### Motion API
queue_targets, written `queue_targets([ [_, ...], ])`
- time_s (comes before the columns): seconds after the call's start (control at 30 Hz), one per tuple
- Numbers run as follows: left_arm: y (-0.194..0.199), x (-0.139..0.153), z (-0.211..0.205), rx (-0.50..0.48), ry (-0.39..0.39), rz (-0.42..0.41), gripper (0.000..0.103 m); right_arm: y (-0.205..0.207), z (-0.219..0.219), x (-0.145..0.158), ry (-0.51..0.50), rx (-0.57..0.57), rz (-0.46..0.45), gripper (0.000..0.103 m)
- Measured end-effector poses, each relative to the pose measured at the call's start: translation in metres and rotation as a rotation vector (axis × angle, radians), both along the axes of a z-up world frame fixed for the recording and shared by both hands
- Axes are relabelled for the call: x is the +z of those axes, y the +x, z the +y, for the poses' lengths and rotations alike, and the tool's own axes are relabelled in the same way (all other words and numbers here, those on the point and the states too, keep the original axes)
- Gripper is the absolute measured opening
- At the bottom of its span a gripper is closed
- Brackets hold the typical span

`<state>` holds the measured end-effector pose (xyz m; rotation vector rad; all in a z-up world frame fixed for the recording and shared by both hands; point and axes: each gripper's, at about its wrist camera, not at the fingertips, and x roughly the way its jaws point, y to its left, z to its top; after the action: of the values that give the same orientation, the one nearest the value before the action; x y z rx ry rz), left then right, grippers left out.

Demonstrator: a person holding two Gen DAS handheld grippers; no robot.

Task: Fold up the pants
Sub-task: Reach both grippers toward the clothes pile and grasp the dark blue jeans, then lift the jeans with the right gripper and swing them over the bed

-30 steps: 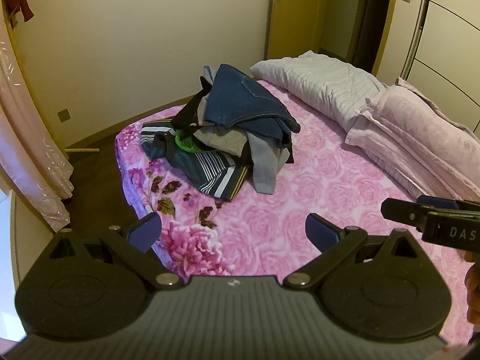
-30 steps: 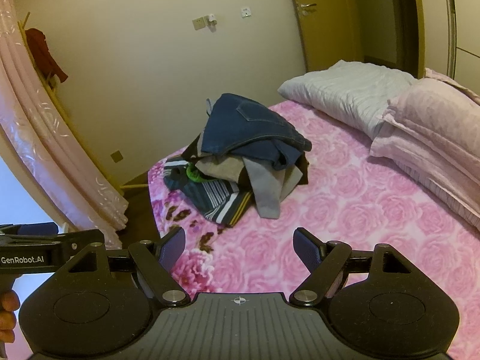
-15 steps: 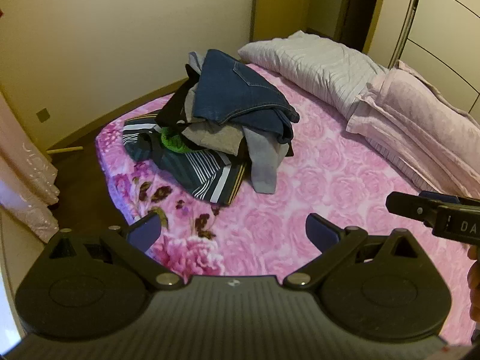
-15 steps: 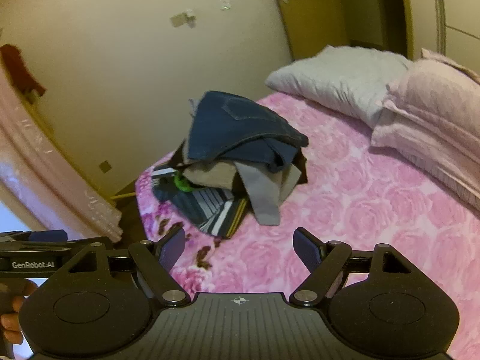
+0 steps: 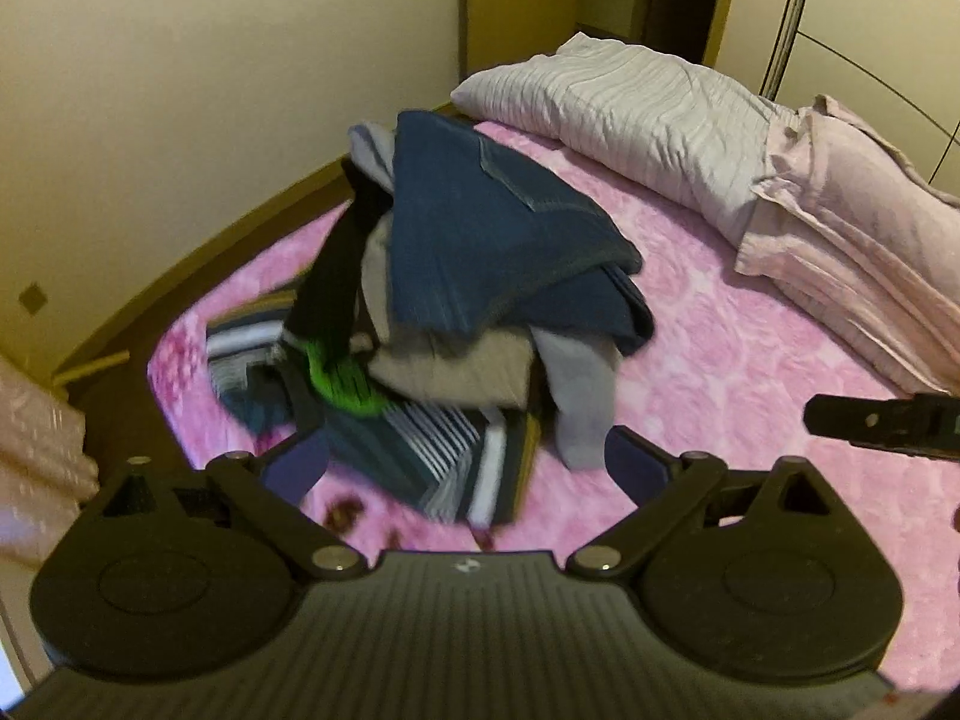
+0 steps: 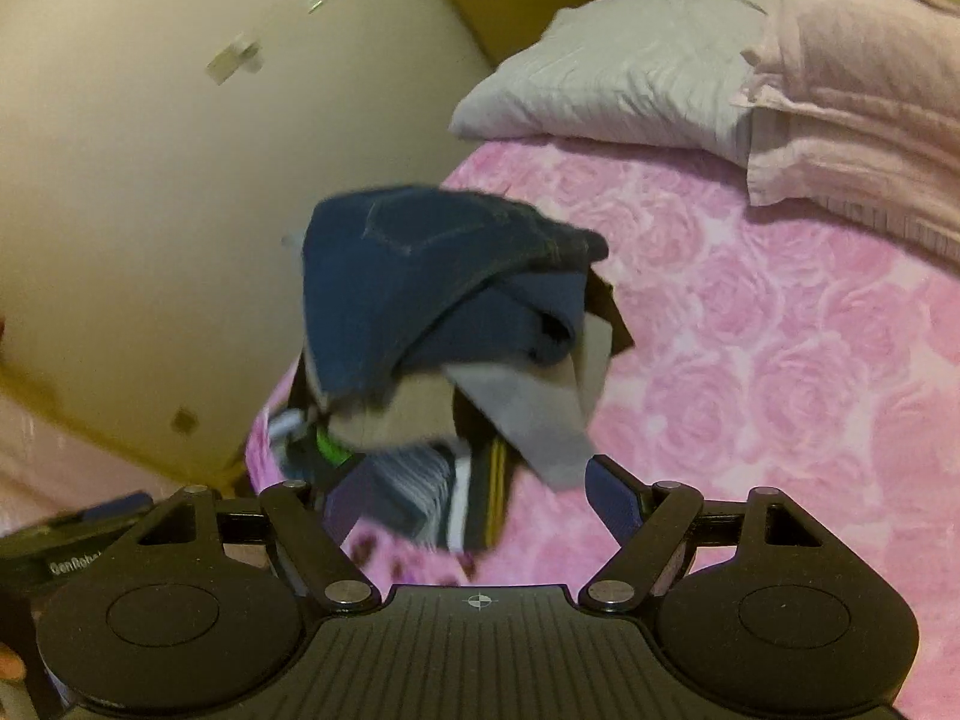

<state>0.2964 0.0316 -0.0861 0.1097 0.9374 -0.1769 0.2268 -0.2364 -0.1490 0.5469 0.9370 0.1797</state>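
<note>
Your clothes pile [image 5: 480, 312]: motion-blurred in both views; lower garments buried under the jeans [image 5: 486, 228], types unreadable. Your right gripper [image 5: 882, 423]: cut off by the left view's right edge, fingers unseen there. Wall fittings [image 6: 234, 57]: smeared, unidentifiable. Pink pillow [image 6: 858, 120]: cropped at the frame edge.

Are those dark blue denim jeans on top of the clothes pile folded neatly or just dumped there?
Dumped, not folded: the dark blue denim jeans lie crumpled and draped over the heap of mixed clothes.
</note>
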Motion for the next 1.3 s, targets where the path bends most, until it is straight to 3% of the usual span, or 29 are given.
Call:
queue_targets([
  [0.33,0.151,-0.026,0.001,-0.121,0.010,-0.037,0.087,0.111,-0.001,-0.041,0.163,-0.218,0.035,0.076],
  [0.53,0.234,-0.049,0.002,-0.155,-0.032,-0.032,0.078,0.159,0.000,-0.073,0.217,-0.313,0.064,0.076],
  [0.73,0.293,-0.066,-0.001,-0.172,-0.030,-0.053,0.078,0.194,-0.004,-0.106,0.290,-0.413,0.068,0.073],
  [0.93,0.332,-0.084,0.009,-0.131,-0.060,-0.024,0.079,0.214,-0.002,-0.150,0.382,-0.473,0.159,0.064],
  [1.0,0.339,-0.089,0.011,-0.123,-0.093,-0.013,0.080,0.215,0.000,-0.156,0.404,-0.496,0.139,0.059],
  [1.07,0.344,-0.091,0.010,-0.115,-0.104,-0.014,0.080,0.219,0.001,-0.153,0.377,-0.477,0.108,0.021],
  [1.1,0.343,-0.091,0.009,-0.115,-0.103,-0.020,0.075,0.221,0.001,-0.151,0.352,-0.471,0.103,0.020],
  [1.17,0.339,-0.087,0.006,-0.150,-0.118,-0.042,0.047,0.219,-0.001,-0.147,0.359,-0.469,0.072,0.015],
  [1.2,0.336,-0.084,0.004,-0.174,-0.124,-0.052,0.039,0.217,-0.002,-0.144,0.359,-0.474,0.062,0.013],
  [1.27,0.329,-0.081,0.000,-0.190,-0.104,-0.067,0.033,0.213,-0.003,-0.137,0.340,-0.476,0.041,0.008],
  [1.3,0.325,-0.079,0.001,-0.191,-0.102,-0.078,0.022,0.211,-0.004,-0.133,0.330,-0.469,0.030,0.008],
])
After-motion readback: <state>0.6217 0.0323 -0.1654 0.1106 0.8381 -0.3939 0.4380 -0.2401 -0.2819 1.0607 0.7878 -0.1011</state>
